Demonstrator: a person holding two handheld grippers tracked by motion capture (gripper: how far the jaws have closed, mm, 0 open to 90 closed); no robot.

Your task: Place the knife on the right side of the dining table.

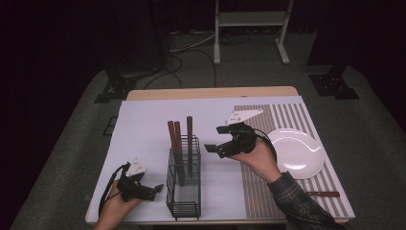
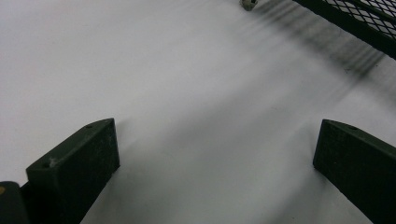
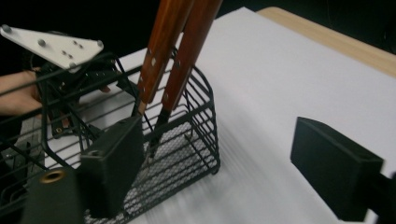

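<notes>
Wire basket [image 1: 184,184] untouched; both grippers (left [image 1: 152,189], right [image 1: 214,139]) gape wide, empty

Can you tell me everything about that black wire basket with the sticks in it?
The wire basket is a tall, narrow box of black wire with fine mesh at the bottom and an open top. It stands upright on the white sheet, near the table's front edge. Three utensils with brown wooden handles stand inside, leaning on its rim. Neither gripper touches it; the left gripper is just beside it.

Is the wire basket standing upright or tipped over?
Upright: the wire basket stands on its base on the white sheet, with wooden-handled utensils sticking up out of it.
</notes>
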